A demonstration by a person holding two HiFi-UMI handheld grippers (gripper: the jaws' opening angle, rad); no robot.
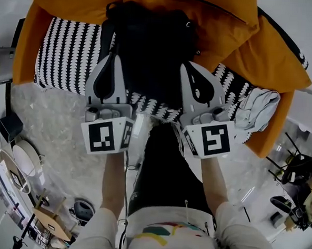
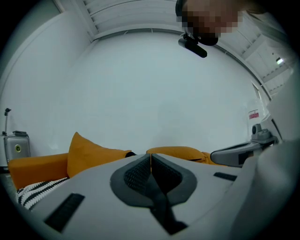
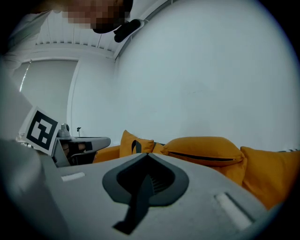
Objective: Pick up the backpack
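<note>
A black backpack (image 1: 150,39) lies on a sofa's black-and-white patterned cover (image 1: 65,58), in front of orange cushions (image 1: 215,19). In the head view my left gripper (image 1: 113,54) hangs at the backpack's left edge and my right gripper (image 1: 186,64) at its right edge. I cannot tell whether either touches it. Both are shut with nothing between the jaws. The left gripper view shows its closed tips (image 2: 150,155) pointing nearly level at the white wall above the cushions (image 2: 91,152). The right gripper (image 3: 146,155) points the same way, over an orange cushion (image 3: 206,149).
A crumpled grey cloth (image 1: 258,109) lies on the sofa's right end. The orange sofa arm (image 1: 27,40) is at the left. On the floor are a round white object (image 1: 23,158), a cardboard box (image 1: 50,223) and cables. The person's dark trousers (image 1: 164,169) stand against the sofa front.
</note>
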